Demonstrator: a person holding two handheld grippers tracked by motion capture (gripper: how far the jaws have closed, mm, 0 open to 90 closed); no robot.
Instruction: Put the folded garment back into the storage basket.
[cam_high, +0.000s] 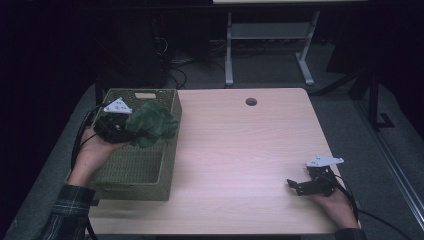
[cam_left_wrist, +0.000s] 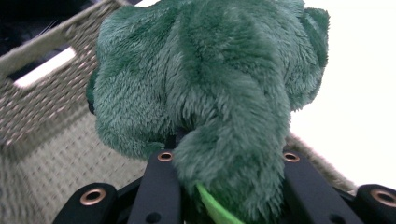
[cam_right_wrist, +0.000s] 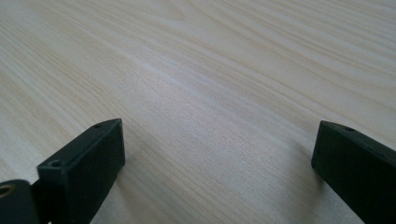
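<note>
High view first: the green plush toy (cam_high: 151, 123) hangs over the woven basket (cam_high: 137, 172), up near the basket's right wall, with its bulk above the rim rather than down on the bottom. And the left gripper (cam_high: 131, 131) has it, jaws clamped on a fold of the fur, a hand (cam_high: 95, 150) wrapped around the gripper's body and a checked sleeve (cam_high: 67, 212) coming in from the bottom left corner. A grey plate (cam_high: 118, 106) sits on top of that gripper, right beside the toy.

Left gripper view, close in now: the plush toy (cam_left_wrist: 205, 79) is bunched between the two black jaws, a thick roll of green fur squeezed down the middle, and a bright green tag or strip (cam_left_wrist: 215, 210) pokes out low between them. Behind it, the basket (cam_left_wrist: 42, 121) wall and its slot handle, slightly blurred.

Over to the other side: the right gripper (cam_high: 300, 187) rests low at the table's (cam_high: 240, 150) front right corner, well apart from the basket, held by the other hand (cam_high: 337, 205). Right gripper view confirms it: jaws spread wide, pale wood grain of the table (cam_right_wrist: 210, 84) between them. A round hole (cam_high: 251, 102) sits in the tabletop near the far edge.
</note>
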